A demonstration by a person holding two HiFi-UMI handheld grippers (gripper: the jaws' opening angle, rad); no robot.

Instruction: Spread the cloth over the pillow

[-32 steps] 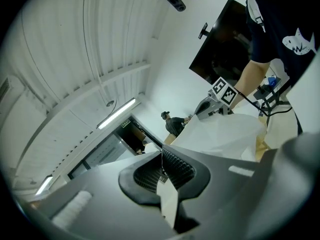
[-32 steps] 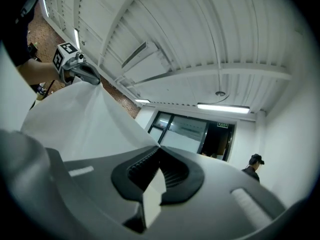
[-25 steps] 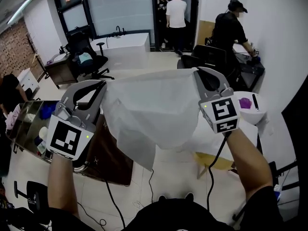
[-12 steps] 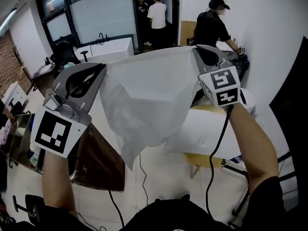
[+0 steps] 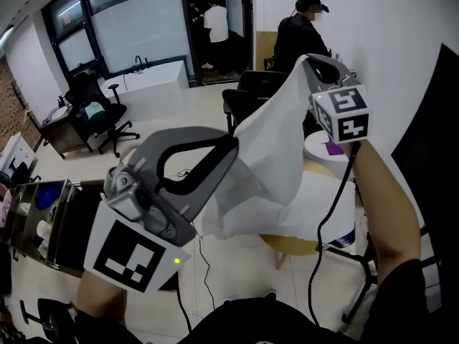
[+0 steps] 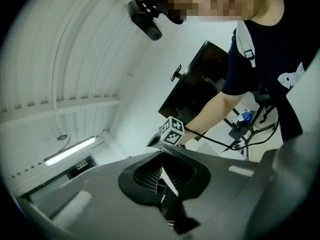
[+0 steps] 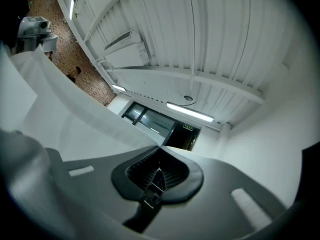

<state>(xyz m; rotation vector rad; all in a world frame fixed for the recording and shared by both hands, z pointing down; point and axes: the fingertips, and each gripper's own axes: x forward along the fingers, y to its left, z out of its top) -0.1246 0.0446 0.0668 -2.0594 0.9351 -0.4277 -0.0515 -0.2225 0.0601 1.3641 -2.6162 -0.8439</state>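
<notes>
Pale floor tiles and glass partitions of an office lie behind the work. Nearest the camera, the left tongs (image 5: 231, 147) are pressed together on one top corner of a thin white cloth (image 5: 276, 145). The right tongs (image 5: 307, 59) are likewise clamped on the other corner. Their own views show both pairs of jaws closed with a sliver of fabric between them. Everything else is placed against the flat white pillow (image 5: 323, 210), which lies on a small wooden table (image 5: 290, 246). The right tongs are high above the pillow's far side, and the left tongs are lower and off its near left edge. The cloth hangs between them in a slack, slanting sheet, and its bottom edge droops towards the pillow's left end; whether it touches there cannot be told. This looks like the carrying step, with the cloth lifted and arriving but not yet laid. The next move probably calls for drawing the two corners apart until the top edge is taut, bringing the sheet squarely over the pillow, then lowering both sides together before letting go.
</notes>
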